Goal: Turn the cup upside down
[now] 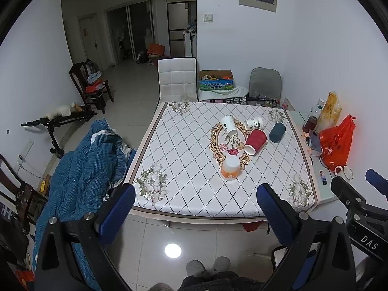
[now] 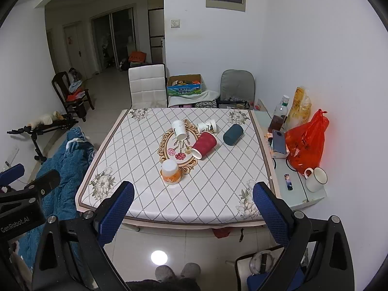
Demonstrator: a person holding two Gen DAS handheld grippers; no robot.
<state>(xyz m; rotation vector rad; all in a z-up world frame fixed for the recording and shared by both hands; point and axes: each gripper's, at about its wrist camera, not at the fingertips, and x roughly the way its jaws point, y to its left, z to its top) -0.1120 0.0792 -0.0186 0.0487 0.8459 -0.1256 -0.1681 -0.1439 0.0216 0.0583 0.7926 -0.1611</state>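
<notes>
Left claw (image 1: 196, 212) and right claw (image 2: 193, 208) gaping empty, orange-banded cup (image 2: 170, 171) inverted, well ahead on table (image 2: 218, 194)

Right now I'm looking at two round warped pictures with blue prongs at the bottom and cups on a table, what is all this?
Each picture comes from a fisheye camera mounted on a hand-held gripper that a person carries, one per hand; there is no robot arm. The blue prongs are the fingers. The left hand-held gripper and the right hand-held gripper are both open, hold nothing, and hang short of the table.

On the patterned cloth lie four cups on their sides: a red cup, a dark blue cup and two white printed cups. An orange and white cup already stands upside down. A white mug and a red bag sit on the side shelf.
</notes>
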